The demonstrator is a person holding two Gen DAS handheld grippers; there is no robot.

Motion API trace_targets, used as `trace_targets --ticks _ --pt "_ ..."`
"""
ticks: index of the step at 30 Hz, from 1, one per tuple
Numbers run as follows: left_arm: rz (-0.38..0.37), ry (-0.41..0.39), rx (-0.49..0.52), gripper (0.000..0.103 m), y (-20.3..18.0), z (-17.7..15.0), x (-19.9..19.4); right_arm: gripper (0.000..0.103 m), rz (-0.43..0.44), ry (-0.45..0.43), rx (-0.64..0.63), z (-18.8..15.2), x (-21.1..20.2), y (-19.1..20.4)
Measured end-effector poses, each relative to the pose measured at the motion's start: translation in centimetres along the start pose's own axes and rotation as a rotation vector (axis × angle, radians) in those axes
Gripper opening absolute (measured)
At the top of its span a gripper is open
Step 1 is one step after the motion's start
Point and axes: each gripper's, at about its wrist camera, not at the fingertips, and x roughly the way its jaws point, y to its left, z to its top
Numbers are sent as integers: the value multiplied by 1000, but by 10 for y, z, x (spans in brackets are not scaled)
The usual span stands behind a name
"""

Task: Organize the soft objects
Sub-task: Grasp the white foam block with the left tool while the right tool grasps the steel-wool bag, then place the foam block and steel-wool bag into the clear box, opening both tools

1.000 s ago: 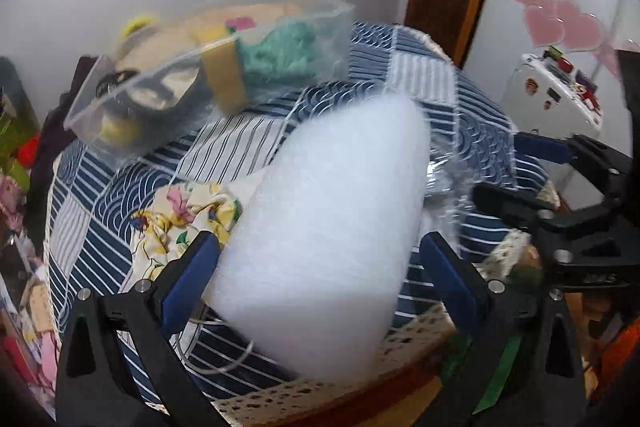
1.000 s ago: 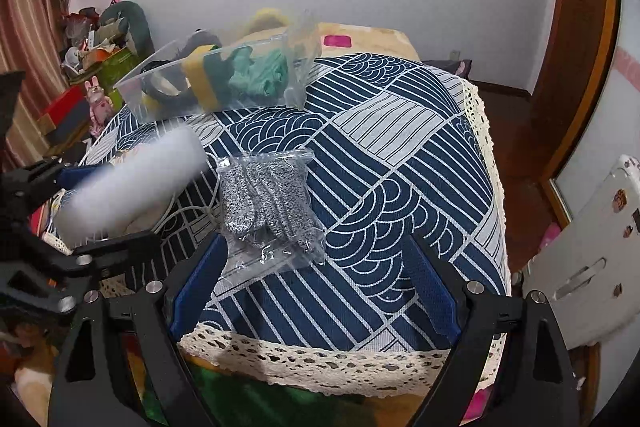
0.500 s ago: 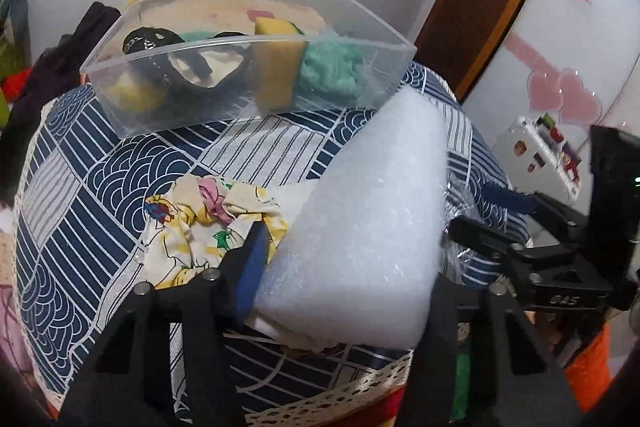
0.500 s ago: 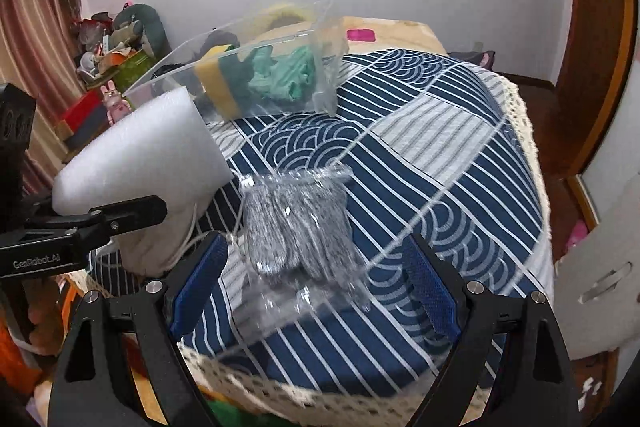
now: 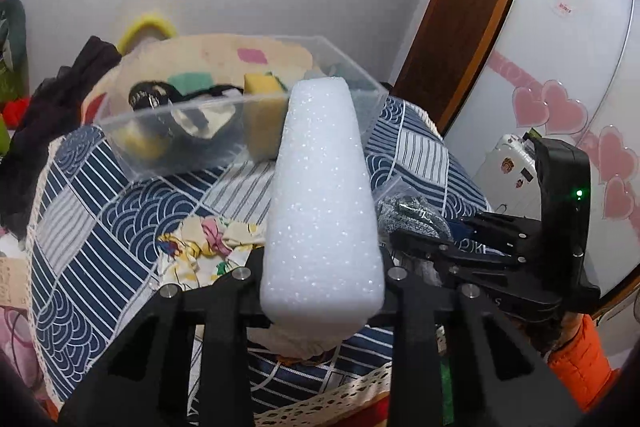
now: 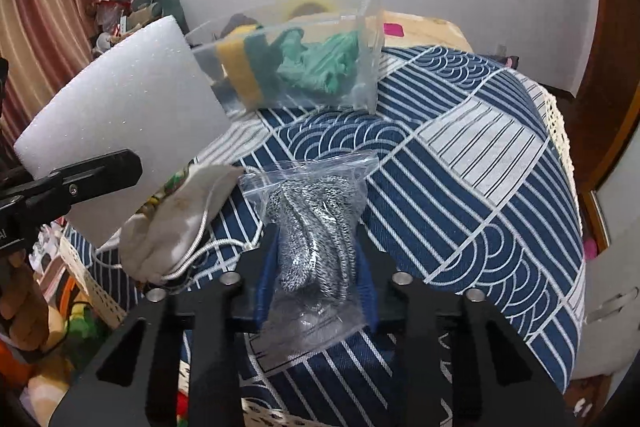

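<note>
Left gripper (image 5: 322,267): your fingers are clamped on the white foam block (image 5: 320,195), lifted above the bench (image 6: 480,155).
Right gripper (image 6: 316,283): your fingers are pressed together on the clear bag of grey mesh (image 6: 316,227), low over the bench.
Clear bin (image 6: 296,63): behind both, holding sponges and green cloth.

A blue patterned tablecloth (image 6: 460,163) carries a clear bin (image 6: 304,63) and drawstring pouch (image 6: 180,215).
</note>
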Motion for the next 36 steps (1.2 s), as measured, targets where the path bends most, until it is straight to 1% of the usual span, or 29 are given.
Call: trace_targets --ticks 2,8,13,16,20,23,27,30,32,36 --pt "6 -21 -9 30 2 4 -7 27 1 -11 5 3 -4 0" --pt "52 -95 -14 30 10 20 -26 27 0 -96 10 19 -26 1" --pt "65 -155 -18 30 17 38 -38 27 -24 -181 -5 41 -43 7" --pt "90 -197 -15 30 22 49 -45 27 -25 -222 -7 61 -48 9" --pt "132 -244 -9 30 28 69 -44 28 -34 -266 -23 83 -47 14" --pt "150 -261 -13 30 36 79 -39 28 -18 -293 -22 104 -45 16" --pt "171 -263 -18 30 45 89 -25 28 -12 -319 -23 119 -40 20" --pt "171 -261 -34 30 54 93 -14 28 -14 -332 -29 130 -35 24" --pt "172 -257 -41 30 59 96 -6 28 -22 -333 -39 135 -29 25" --pt "183 -232 -38 30 65 102 16 28 -40 -305 -43 146 -11 25"
